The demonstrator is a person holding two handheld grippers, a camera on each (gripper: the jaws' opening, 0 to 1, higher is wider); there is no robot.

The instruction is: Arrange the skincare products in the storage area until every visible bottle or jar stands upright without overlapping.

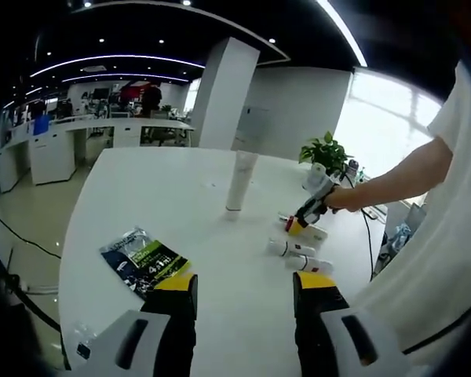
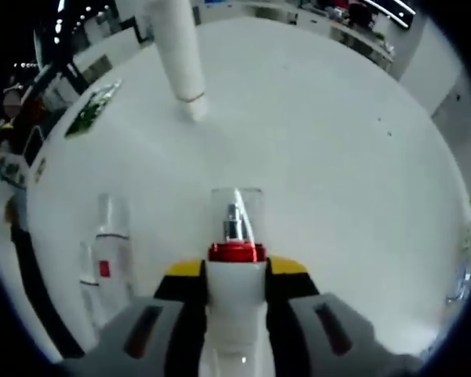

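In the right gripper view my right gripper is shut on a white bottle with a red collar and a clear cap, low over the white table. Two small clear-capped bottles lie on their sides to its left. A tall white tube stands upright farther off. In the left gripper view my left gripper is open and holds nothing. Beyond it stand the tube and the right gripper, held by a person's hand. Beside that gripper lie the two bottles.
A dark and green sachet lies flat on the table near my left jaw; it also shows far left as the sachet. A potted plant stands at the table's far edge. The person's arm and white sleeve fill the right side.
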